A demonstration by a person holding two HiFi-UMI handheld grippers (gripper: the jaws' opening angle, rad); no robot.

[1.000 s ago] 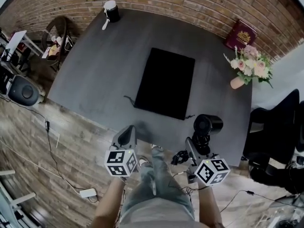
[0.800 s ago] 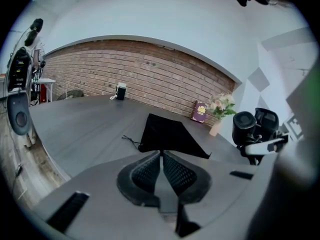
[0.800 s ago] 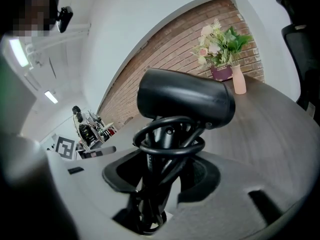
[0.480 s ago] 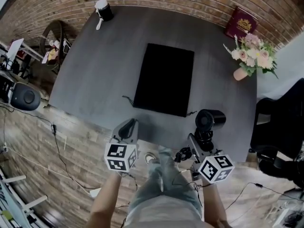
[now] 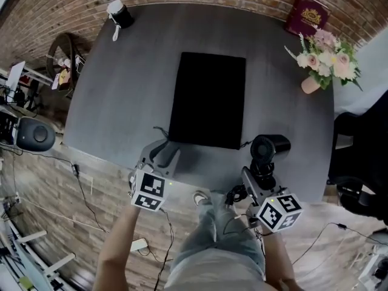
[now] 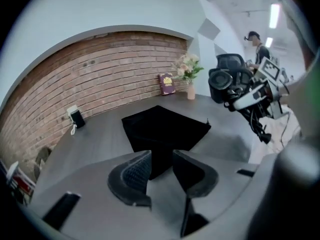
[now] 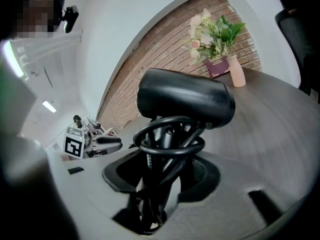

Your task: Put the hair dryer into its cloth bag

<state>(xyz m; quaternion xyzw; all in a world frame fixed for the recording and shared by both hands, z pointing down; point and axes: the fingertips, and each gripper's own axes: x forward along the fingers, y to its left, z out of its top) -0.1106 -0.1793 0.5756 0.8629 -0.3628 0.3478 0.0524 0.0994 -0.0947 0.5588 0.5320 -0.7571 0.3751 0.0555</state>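
Observation:
The black cloth bag (image 5: pixel 207 99) lies flat on the grey table (image 5: pixel 121 90), with a thin drawstring (image 5: pixel 160 129) trailing from its near left corner. My left gripper (image 5: pixel 165 153) hovers over the table's near edge just short of that corner. Its jaws have just been opening and nothing is between them; in the left gripper view (image 6: pixel 161 170) they frame the bag (image 6: pixel 165 129). My right gripper (image 5: pixel 255 179) is shut on the handle of the black hair dryer (image 5: pixel 267 150), held upright at the table's near right. Its barrel (image 7: pixel 186 99) and coiled cord (image 7: pixel 170 140) fill the right gripper view.
A pink vase of flowers (image 5: pixel 320 62) and a dark red book (image 5: pixel 309 14) stand at the far right. A small black device with a white top (image 5: pixel 119 14) sits at the far left corner. A black office chair (image 5: pixel 361 156) stands right of the table.
My left gripper moved forward to the bag's near left corner, rolled, and its jaws opened. The right gripper kept its hold on the hair dryer and barely shifted.

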